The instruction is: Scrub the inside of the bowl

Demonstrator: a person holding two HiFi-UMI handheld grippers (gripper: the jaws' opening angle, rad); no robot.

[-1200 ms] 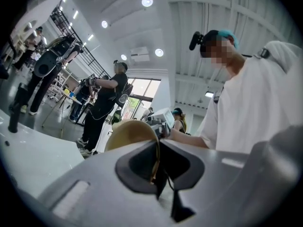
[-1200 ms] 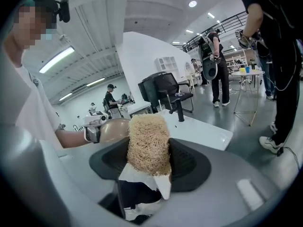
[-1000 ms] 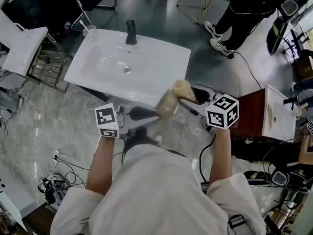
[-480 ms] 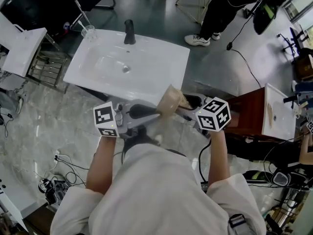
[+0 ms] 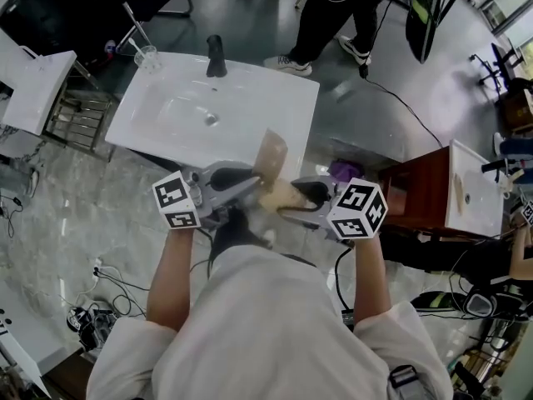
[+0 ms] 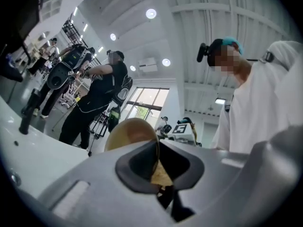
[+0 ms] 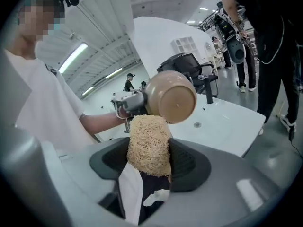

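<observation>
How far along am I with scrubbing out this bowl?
Done: the left gripper is clamped on the bowl rim, and the right gripper holds the loofah scrubber. In hand: scrubber held right next to the tilted bowl, beside the sink. Left: the scrubbing inside; no suds or wetness show, so I can't tell how much is done.

Ceiling lamps [image 6: 151, 13] light the scene brightly; both gripper views bulge, with dark corners.

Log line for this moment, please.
left gripper: shut on bowl rim | right gripper: shut on scrubber | bowl: tilted, near sink front edge | scrubber: outside bowl, contact unclear
</observation>
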